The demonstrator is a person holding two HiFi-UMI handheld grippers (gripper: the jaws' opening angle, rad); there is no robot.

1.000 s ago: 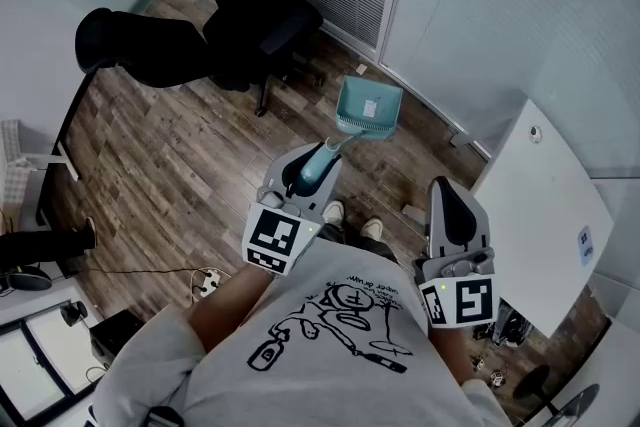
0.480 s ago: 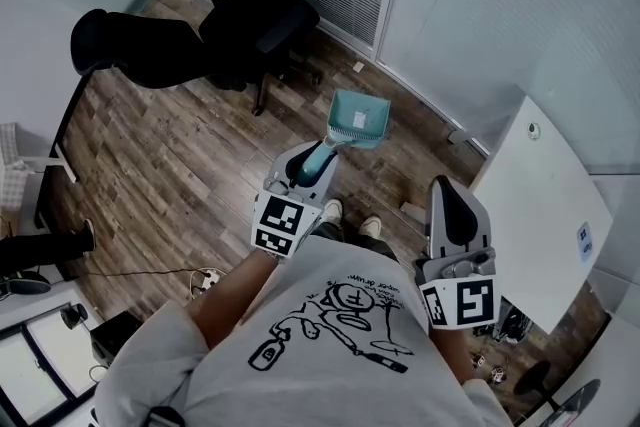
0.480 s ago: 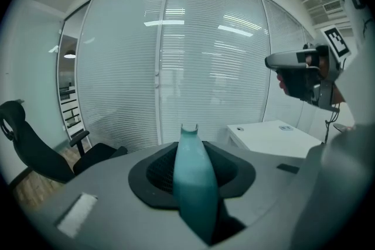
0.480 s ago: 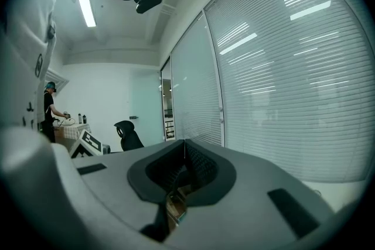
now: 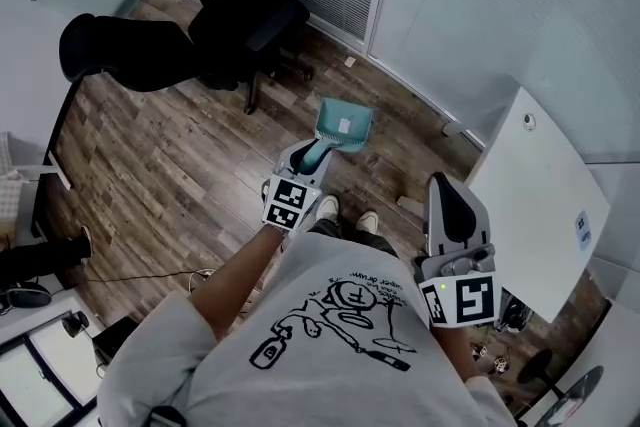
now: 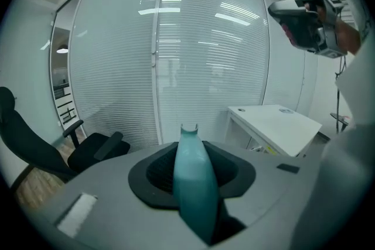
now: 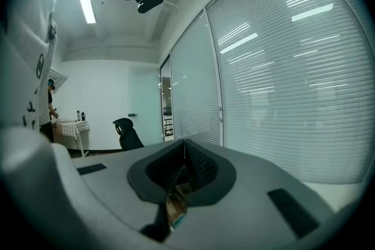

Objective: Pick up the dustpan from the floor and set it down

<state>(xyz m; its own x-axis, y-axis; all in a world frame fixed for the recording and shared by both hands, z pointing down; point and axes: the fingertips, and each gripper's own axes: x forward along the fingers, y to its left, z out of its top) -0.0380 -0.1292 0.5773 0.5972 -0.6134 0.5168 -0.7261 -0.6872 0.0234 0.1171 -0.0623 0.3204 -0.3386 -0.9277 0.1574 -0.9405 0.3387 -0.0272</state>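
Brown wood-plank floor (image 5: 180,165) below, black office chair (image 5: 240,15) at ten o'clock, and the teal plastic dustpan (image 5: 345,125) at twelve, seemingly clear of the floor (pan end forward), its handle clamped in the left gripper (image 5: 308,155). The right gripper (image 5: 448,193) waits at four, jaws closed on nothing. Set-down step, I'd say: lower gently until it rests, then release.

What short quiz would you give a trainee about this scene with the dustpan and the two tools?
1. True or false: the left tool grips the dustpan by its handle.
2. What lies under the dustpan? A wooden floor; B white table; C black chair.
3. Fill in: the right tool is shut and holds ____.
Key: 1 true; 2 A; 3 nothing.
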